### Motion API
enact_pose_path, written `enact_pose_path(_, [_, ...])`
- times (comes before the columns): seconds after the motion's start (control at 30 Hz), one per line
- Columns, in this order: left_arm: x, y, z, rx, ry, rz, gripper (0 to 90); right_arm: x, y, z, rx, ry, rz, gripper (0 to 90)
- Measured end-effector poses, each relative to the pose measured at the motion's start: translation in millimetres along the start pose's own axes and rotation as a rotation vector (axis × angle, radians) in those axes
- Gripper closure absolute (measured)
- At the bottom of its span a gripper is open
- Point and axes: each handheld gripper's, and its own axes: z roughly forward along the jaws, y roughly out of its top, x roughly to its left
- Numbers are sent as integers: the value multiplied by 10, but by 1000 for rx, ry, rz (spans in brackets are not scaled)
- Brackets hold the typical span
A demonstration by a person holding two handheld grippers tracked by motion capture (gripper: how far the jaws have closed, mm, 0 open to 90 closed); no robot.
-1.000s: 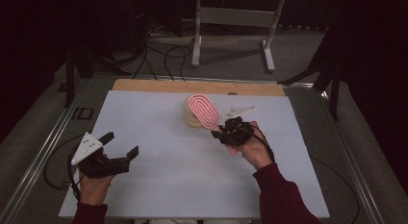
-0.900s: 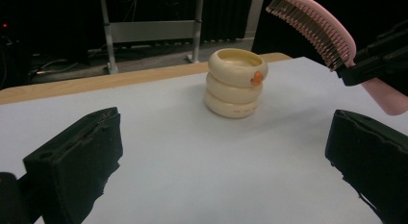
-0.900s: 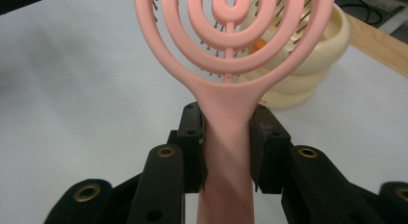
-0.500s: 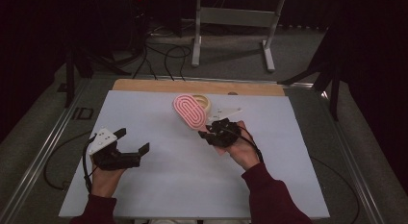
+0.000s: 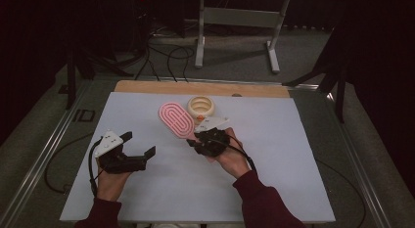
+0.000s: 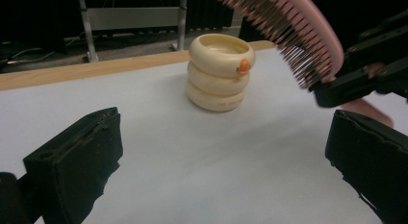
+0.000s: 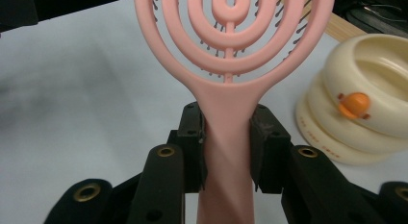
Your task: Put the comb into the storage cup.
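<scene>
The pink plastic vented hairbrush [image 7: 231, 51] sits clamped by its handle in our right gripper [image 7: 226, 152], lifted near the cream ringed cup [image 5: 201, 106]. We keep that squeeze firm and the head level, while our left gripper [image 5: 139, 146] waits with jaws spread over the white worktop [image 5: 274, 154].

Both sleeves [image 5: 266, 201] are dark maroon. Each black tool [image 5: 138, 145] carries a grey three-cornered plate [image 5: 108, 141] and trails a black cable [image 5: 91, 162]. Brass eyelets [image 7: 165, 151] dot the right tool's [image 7: 226, 137] arms.
</scene>
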Motion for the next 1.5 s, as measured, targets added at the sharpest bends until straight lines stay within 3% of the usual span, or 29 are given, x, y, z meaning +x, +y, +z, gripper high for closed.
enact_pose_path(0.2, [-42,29,-9,-8,-14,1,2,84,10,72,-3,13,-13,702])
enact_pose_path(0.6, [-112,45,47,-24,-54,-62,1,301,17,202,-19,54,-42,702])
enact_pose_path(0.8, [-150,39,84,-10,-60,-61,2,400,22,247,-23,71,-60,702])
enact_pose_path(0.93, [-159,36,100,-1,-72,-83,16,459,23,266,-31,83,-67,702])
enact_pose_path(1.03, [-157,36,102,3,-86,-106,65,496,23,286,-30,87,-75,702])
enact_pose_path(1.2, [-158,33,104,4,-73,-151,211,557,24,301,-34,98,-89,702])
enact_pose_path(1.5, [-106,14,100,2,-138,-234,465,624,45,301,-33,82,-134,702])
